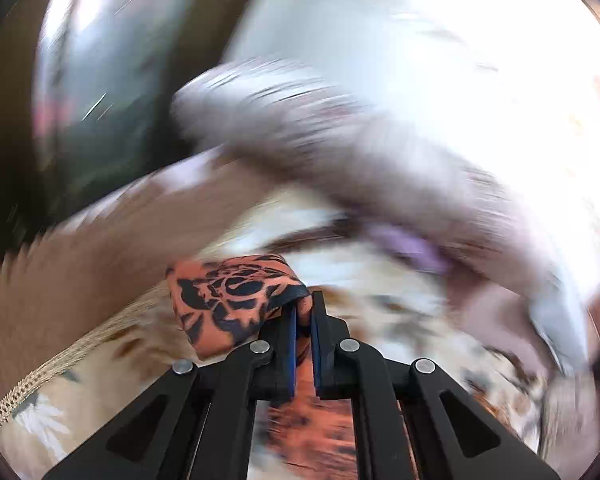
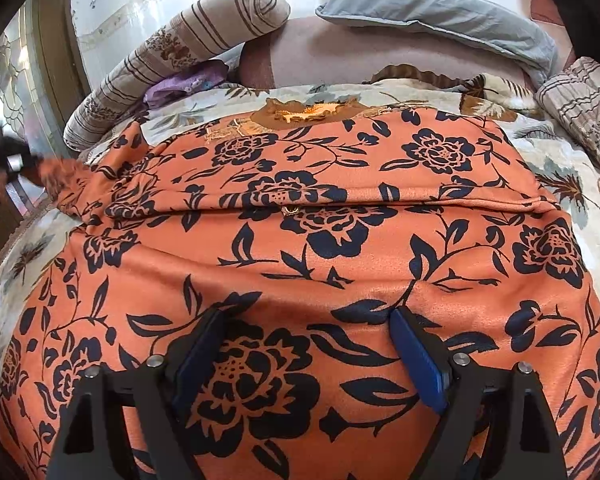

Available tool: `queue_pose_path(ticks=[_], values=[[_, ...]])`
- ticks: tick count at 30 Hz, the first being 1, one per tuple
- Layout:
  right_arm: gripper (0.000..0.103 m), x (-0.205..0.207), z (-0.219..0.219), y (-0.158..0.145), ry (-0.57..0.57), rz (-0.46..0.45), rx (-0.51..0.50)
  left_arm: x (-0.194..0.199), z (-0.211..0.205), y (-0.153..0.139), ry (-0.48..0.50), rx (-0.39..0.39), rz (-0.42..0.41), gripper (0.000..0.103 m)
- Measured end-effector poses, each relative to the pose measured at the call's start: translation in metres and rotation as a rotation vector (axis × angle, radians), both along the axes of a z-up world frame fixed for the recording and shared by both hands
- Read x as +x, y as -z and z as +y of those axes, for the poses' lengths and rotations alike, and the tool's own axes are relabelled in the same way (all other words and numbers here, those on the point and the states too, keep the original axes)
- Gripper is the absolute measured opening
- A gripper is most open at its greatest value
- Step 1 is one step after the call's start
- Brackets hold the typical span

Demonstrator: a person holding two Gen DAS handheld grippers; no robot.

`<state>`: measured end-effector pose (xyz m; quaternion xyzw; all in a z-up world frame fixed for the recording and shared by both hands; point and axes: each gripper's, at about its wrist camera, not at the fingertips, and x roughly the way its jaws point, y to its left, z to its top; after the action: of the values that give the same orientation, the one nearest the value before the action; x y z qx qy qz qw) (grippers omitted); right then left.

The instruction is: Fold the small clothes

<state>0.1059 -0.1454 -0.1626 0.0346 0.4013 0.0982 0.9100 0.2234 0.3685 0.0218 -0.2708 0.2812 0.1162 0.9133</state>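
Note:
An orange garment with a dark blue flower print (image 2: 300, 240) lies spread over the bed, with one fold line running across its middle. My right gripper (image 2: 306, 316) stands open over its near part, blue pads wide apart and touching the fabric. In the left wrist view my left gripper (image 1: 303, 304) is shut on a bunched end of the same orange cloth (image 1: 228, 300), lifted off the bed; that view is heavily blurred. In the right wrist view the garment's left sleeve (image 2: 68, 176) rises toward a blurred dark shape at the left edge.
A floral bed cover (image 2: 560, 168) lies under the garment. Behind it sit a striped bolster (image 2: 180, 52), a grey pillow (image 2: 440, 12) and a purple cloth (image 2: 184, 82). Another striped cushion (image 2: 580, 108) lies at the right. The cover's lace-trimmed edge (image 1: 40, 376) is at the left.

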Motion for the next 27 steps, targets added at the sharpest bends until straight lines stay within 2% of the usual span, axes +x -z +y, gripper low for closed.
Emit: queue_pose_path(ticks=[2,4,8,10,13,15,16,17,19,21,23,25,27], values=[[0.087,0.000,0.000,0.000,0.001,-0.001,0.005,-0.001,-0.062,-0.040,0.125,0.071,-0.067,0.006],[0.087,-0.001,-0.001,0.000,0.002,-0.001,0.015,-0.005,-0.124,-0.069,0.239,0.108,-0.127,0.006],[0.087,-0.001,-0.004,-0.001,0.001,-0.001,0.042,-0.005,-0.237,-0.091,0.443,0.103,-0.170,0.006],[0.087,-0.001,-0.006,-0.001,0.001,-0.001,0.059,0.000,-0.286,-0.089,0.528,0.094,-0.162,0.006],[0.087,-0.001,-0.010,-0.001,0.001,-0.001,0.093,0.011,-0.359,-0.065,0.628,0.126,-0.100,0.006],[0.087,-0.001,-0.015,-0.001,0.000,-0.002,0.126,0.023,-0.401,-0.030,0.706,0.147,0.012,0.018],[0.087,-0.001,-0.017,-0.002,0.001,-0.002,0.144,0.028,-0.413,-0.014,0.717,0.164,0.066,0.034],[0.087,-0.001,-0.018,-0.002,0.002,-0.002,0.160,0.034,-0.425,0.007,0.737,0.184,0.139,0.056],[0.087,-0.001,-0.022,-0.001,0.003,-0.002,0.192,0.035,-0.439,0.042,0.751,0.248,0.273,0.059],[0.087,-0.001,-0.023,-0.002,0.003,-0.002,0.205,0.030,-0.431,0.065,0.732,0.304,0.341,0.059],[0.087,-0.001,-0.022,-0.002,0.003,-0.001,0.206,0.023,-0.405,0.073,0.673,0.288,0.353,0.059],[0.087,-0.001,-0.022,-0.003,0.003,0.001,0.208,0.012,-0.373,0.070,0.616,0.234,0.320,0.061],[0.087,-0.001,-0.024,-0.004,0.004,0.003,0.223,0.004,-0.343,0.066,0.546,0.246,0.295,0.067]])
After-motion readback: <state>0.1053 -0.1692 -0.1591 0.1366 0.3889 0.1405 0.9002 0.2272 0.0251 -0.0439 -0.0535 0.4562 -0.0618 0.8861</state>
